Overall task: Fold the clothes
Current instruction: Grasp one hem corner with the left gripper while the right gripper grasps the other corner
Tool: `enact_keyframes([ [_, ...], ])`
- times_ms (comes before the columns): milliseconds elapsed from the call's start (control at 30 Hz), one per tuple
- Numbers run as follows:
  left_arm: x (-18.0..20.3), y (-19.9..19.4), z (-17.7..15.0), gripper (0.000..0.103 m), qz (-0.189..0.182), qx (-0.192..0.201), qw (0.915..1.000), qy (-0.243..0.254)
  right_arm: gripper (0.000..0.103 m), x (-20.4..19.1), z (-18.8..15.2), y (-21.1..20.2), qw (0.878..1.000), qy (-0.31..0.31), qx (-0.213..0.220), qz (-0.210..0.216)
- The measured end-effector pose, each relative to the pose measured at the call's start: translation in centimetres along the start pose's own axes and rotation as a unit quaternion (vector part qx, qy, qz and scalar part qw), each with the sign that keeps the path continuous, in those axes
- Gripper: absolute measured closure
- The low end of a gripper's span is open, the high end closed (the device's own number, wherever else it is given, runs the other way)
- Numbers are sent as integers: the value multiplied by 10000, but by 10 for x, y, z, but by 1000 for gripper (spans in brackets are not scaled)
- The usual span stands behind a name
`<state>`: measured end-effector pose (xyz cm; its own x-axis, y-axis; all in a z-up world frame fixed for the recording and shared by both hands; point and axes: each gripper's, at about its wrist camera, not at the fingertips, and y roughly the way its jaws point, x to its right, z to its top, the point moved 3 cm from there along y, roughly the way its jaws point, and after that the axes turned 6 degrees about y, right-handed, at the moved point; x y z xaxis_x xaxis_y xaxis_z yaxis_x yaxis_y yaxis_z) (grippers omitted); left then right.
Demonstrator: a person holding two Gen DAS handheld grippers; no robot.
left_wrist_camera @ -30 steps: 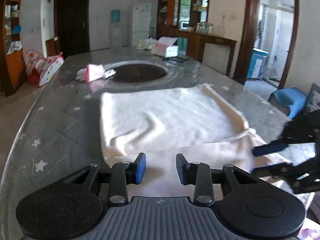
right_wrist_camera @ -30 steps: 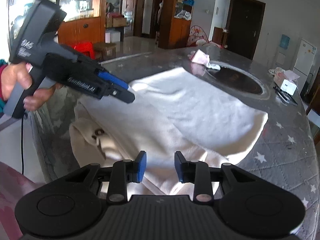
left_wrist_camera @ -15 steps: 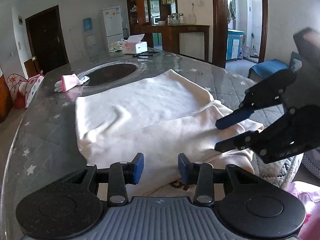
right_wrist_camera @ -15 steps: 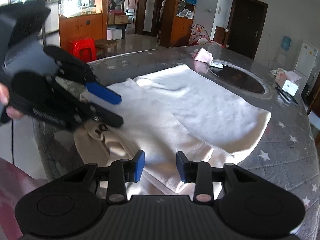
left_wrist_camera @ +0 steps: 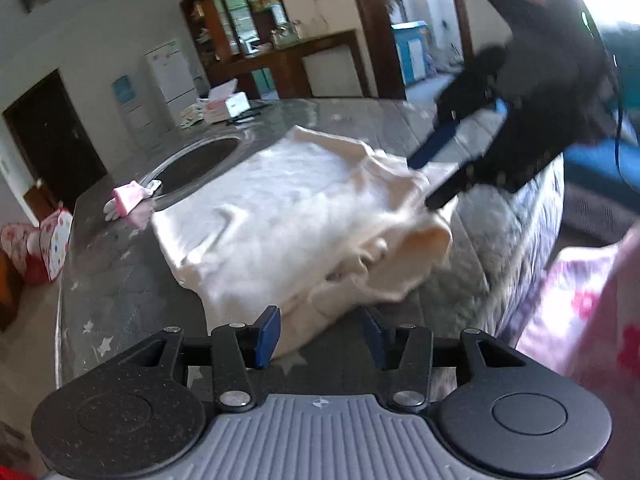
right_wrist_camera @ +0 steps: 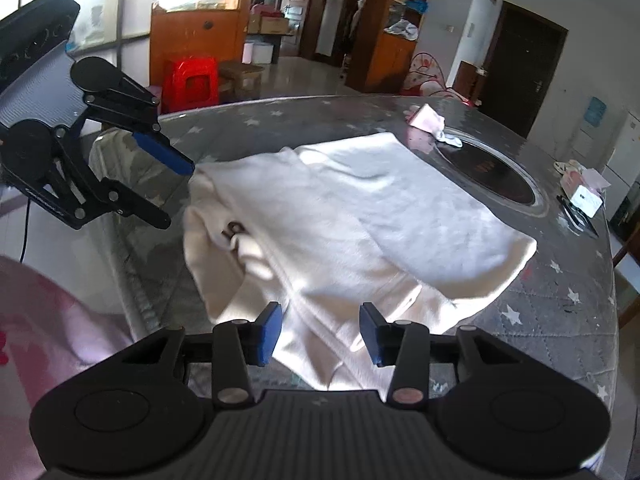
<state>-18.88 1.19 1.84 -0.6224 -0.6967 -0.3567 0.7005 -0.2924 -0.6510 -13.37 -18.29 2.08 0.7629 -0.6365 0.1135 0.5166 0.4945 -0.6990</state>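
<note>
Presently: cream garment (right_wrist_camera: 360, 216), partly folded, lying on table (right_wrist_camera: 560, 320), near edge bunched.
Left gripper (left_wrist_camera: 320, 334) and right gripper (right_wrist_camera: 320, 328) both spread, empty (fold mid-course, likely); next needs a grasp on the rumpled edge.

Cream garment (right_wrist_camera: 360, 216): soft matt knit cloth, slightly fuzzy, with rumpled folds at its near edge. Table cover (right_wrist_camera: 560, 320): grey quilted fabric printed with pale stars, low sheen. Round inset (right_wrist_camera: 488, 172): dark, glossy, glass-like. Left gripper (left_wrist_camera: 320, 334) and right gripper (right_wrist_camera: 320, 332): matt black speckled plastic with ribbed grey housings, smooth blue finger pads and bright metal pivot screws. Cabinet (right_wrist_camera: 188, 28): glossy orange-brown wood
</note>
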Motion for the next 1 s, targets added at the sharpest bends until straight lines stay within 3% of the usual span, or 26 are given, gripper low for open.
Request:
enact_keyframes([
  [233, 10, 17, 4, 54, 253, 199, 9987, 383, 55, -7, -8, -6, 9996, -272, -97, 29],
  [400, 11, 23, 10, 86, 207, 386, 9981, 429, 49, -14, -15, -6, 9981, -593, -144, 49],
  [500, -1, 22, 17, 93, 160, 498, 9985, 143, 46, -19, -19, -5, 9966, -818, -124, 21],
  [733, -31, 23, 35, 94, 20, 724, 9955, -603, 43, -19, -16, 11, 9950, -969, 219, -139],
  [833, -35, 25, 37, 94, -8, 744, 9950, -664, 54, -14, -11, 21, 9961, -812, 326, -143],
  [867, -34, 25, 35, 94, 16, 732, 9954, -625, 63, -12, -9, 25, 9966, -744, 333, -132],
  [900, -32, 25, 33, 94, 40, 720, 9957, -586, 79, -11, -7, 27, 9972, -676, 313, -115],
  [1000, -28, 24, 27, 89, 112, 685, 9965, -469, 89, -2, 0, 29, 9991, -364, 197, 15],
])
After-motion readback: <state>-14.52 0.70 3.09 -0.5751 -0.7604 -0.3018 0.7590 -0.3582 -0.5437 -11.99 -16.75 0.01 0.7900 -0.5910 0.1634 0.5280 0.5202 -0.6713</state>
